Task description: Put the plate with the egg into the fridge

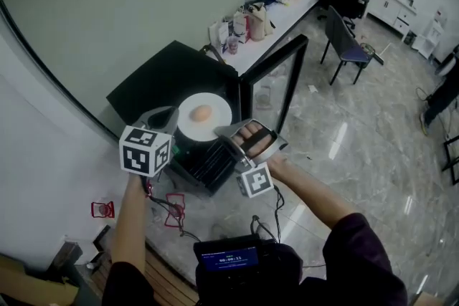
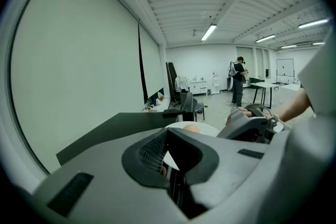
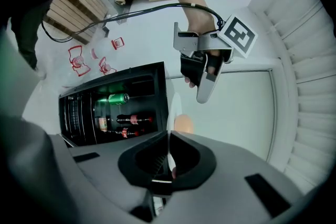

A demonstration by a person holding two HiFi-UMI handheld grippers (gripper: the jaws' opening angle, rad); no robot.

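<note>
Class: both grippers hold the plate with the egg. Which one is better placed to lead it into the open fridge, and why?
Probably right. The right gripper, shut on the plate rim, hangs over the fridge opening; the left gripper, also gripping, sits toward its closed side.

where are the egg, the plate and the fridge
egg (image 1: 201, 112), head view, middle of its shell
plate (image 1: 216, 104), head view, bare white surface beside the egg
fridge (image 1: 163, 86), head view, its black top panel
</note>
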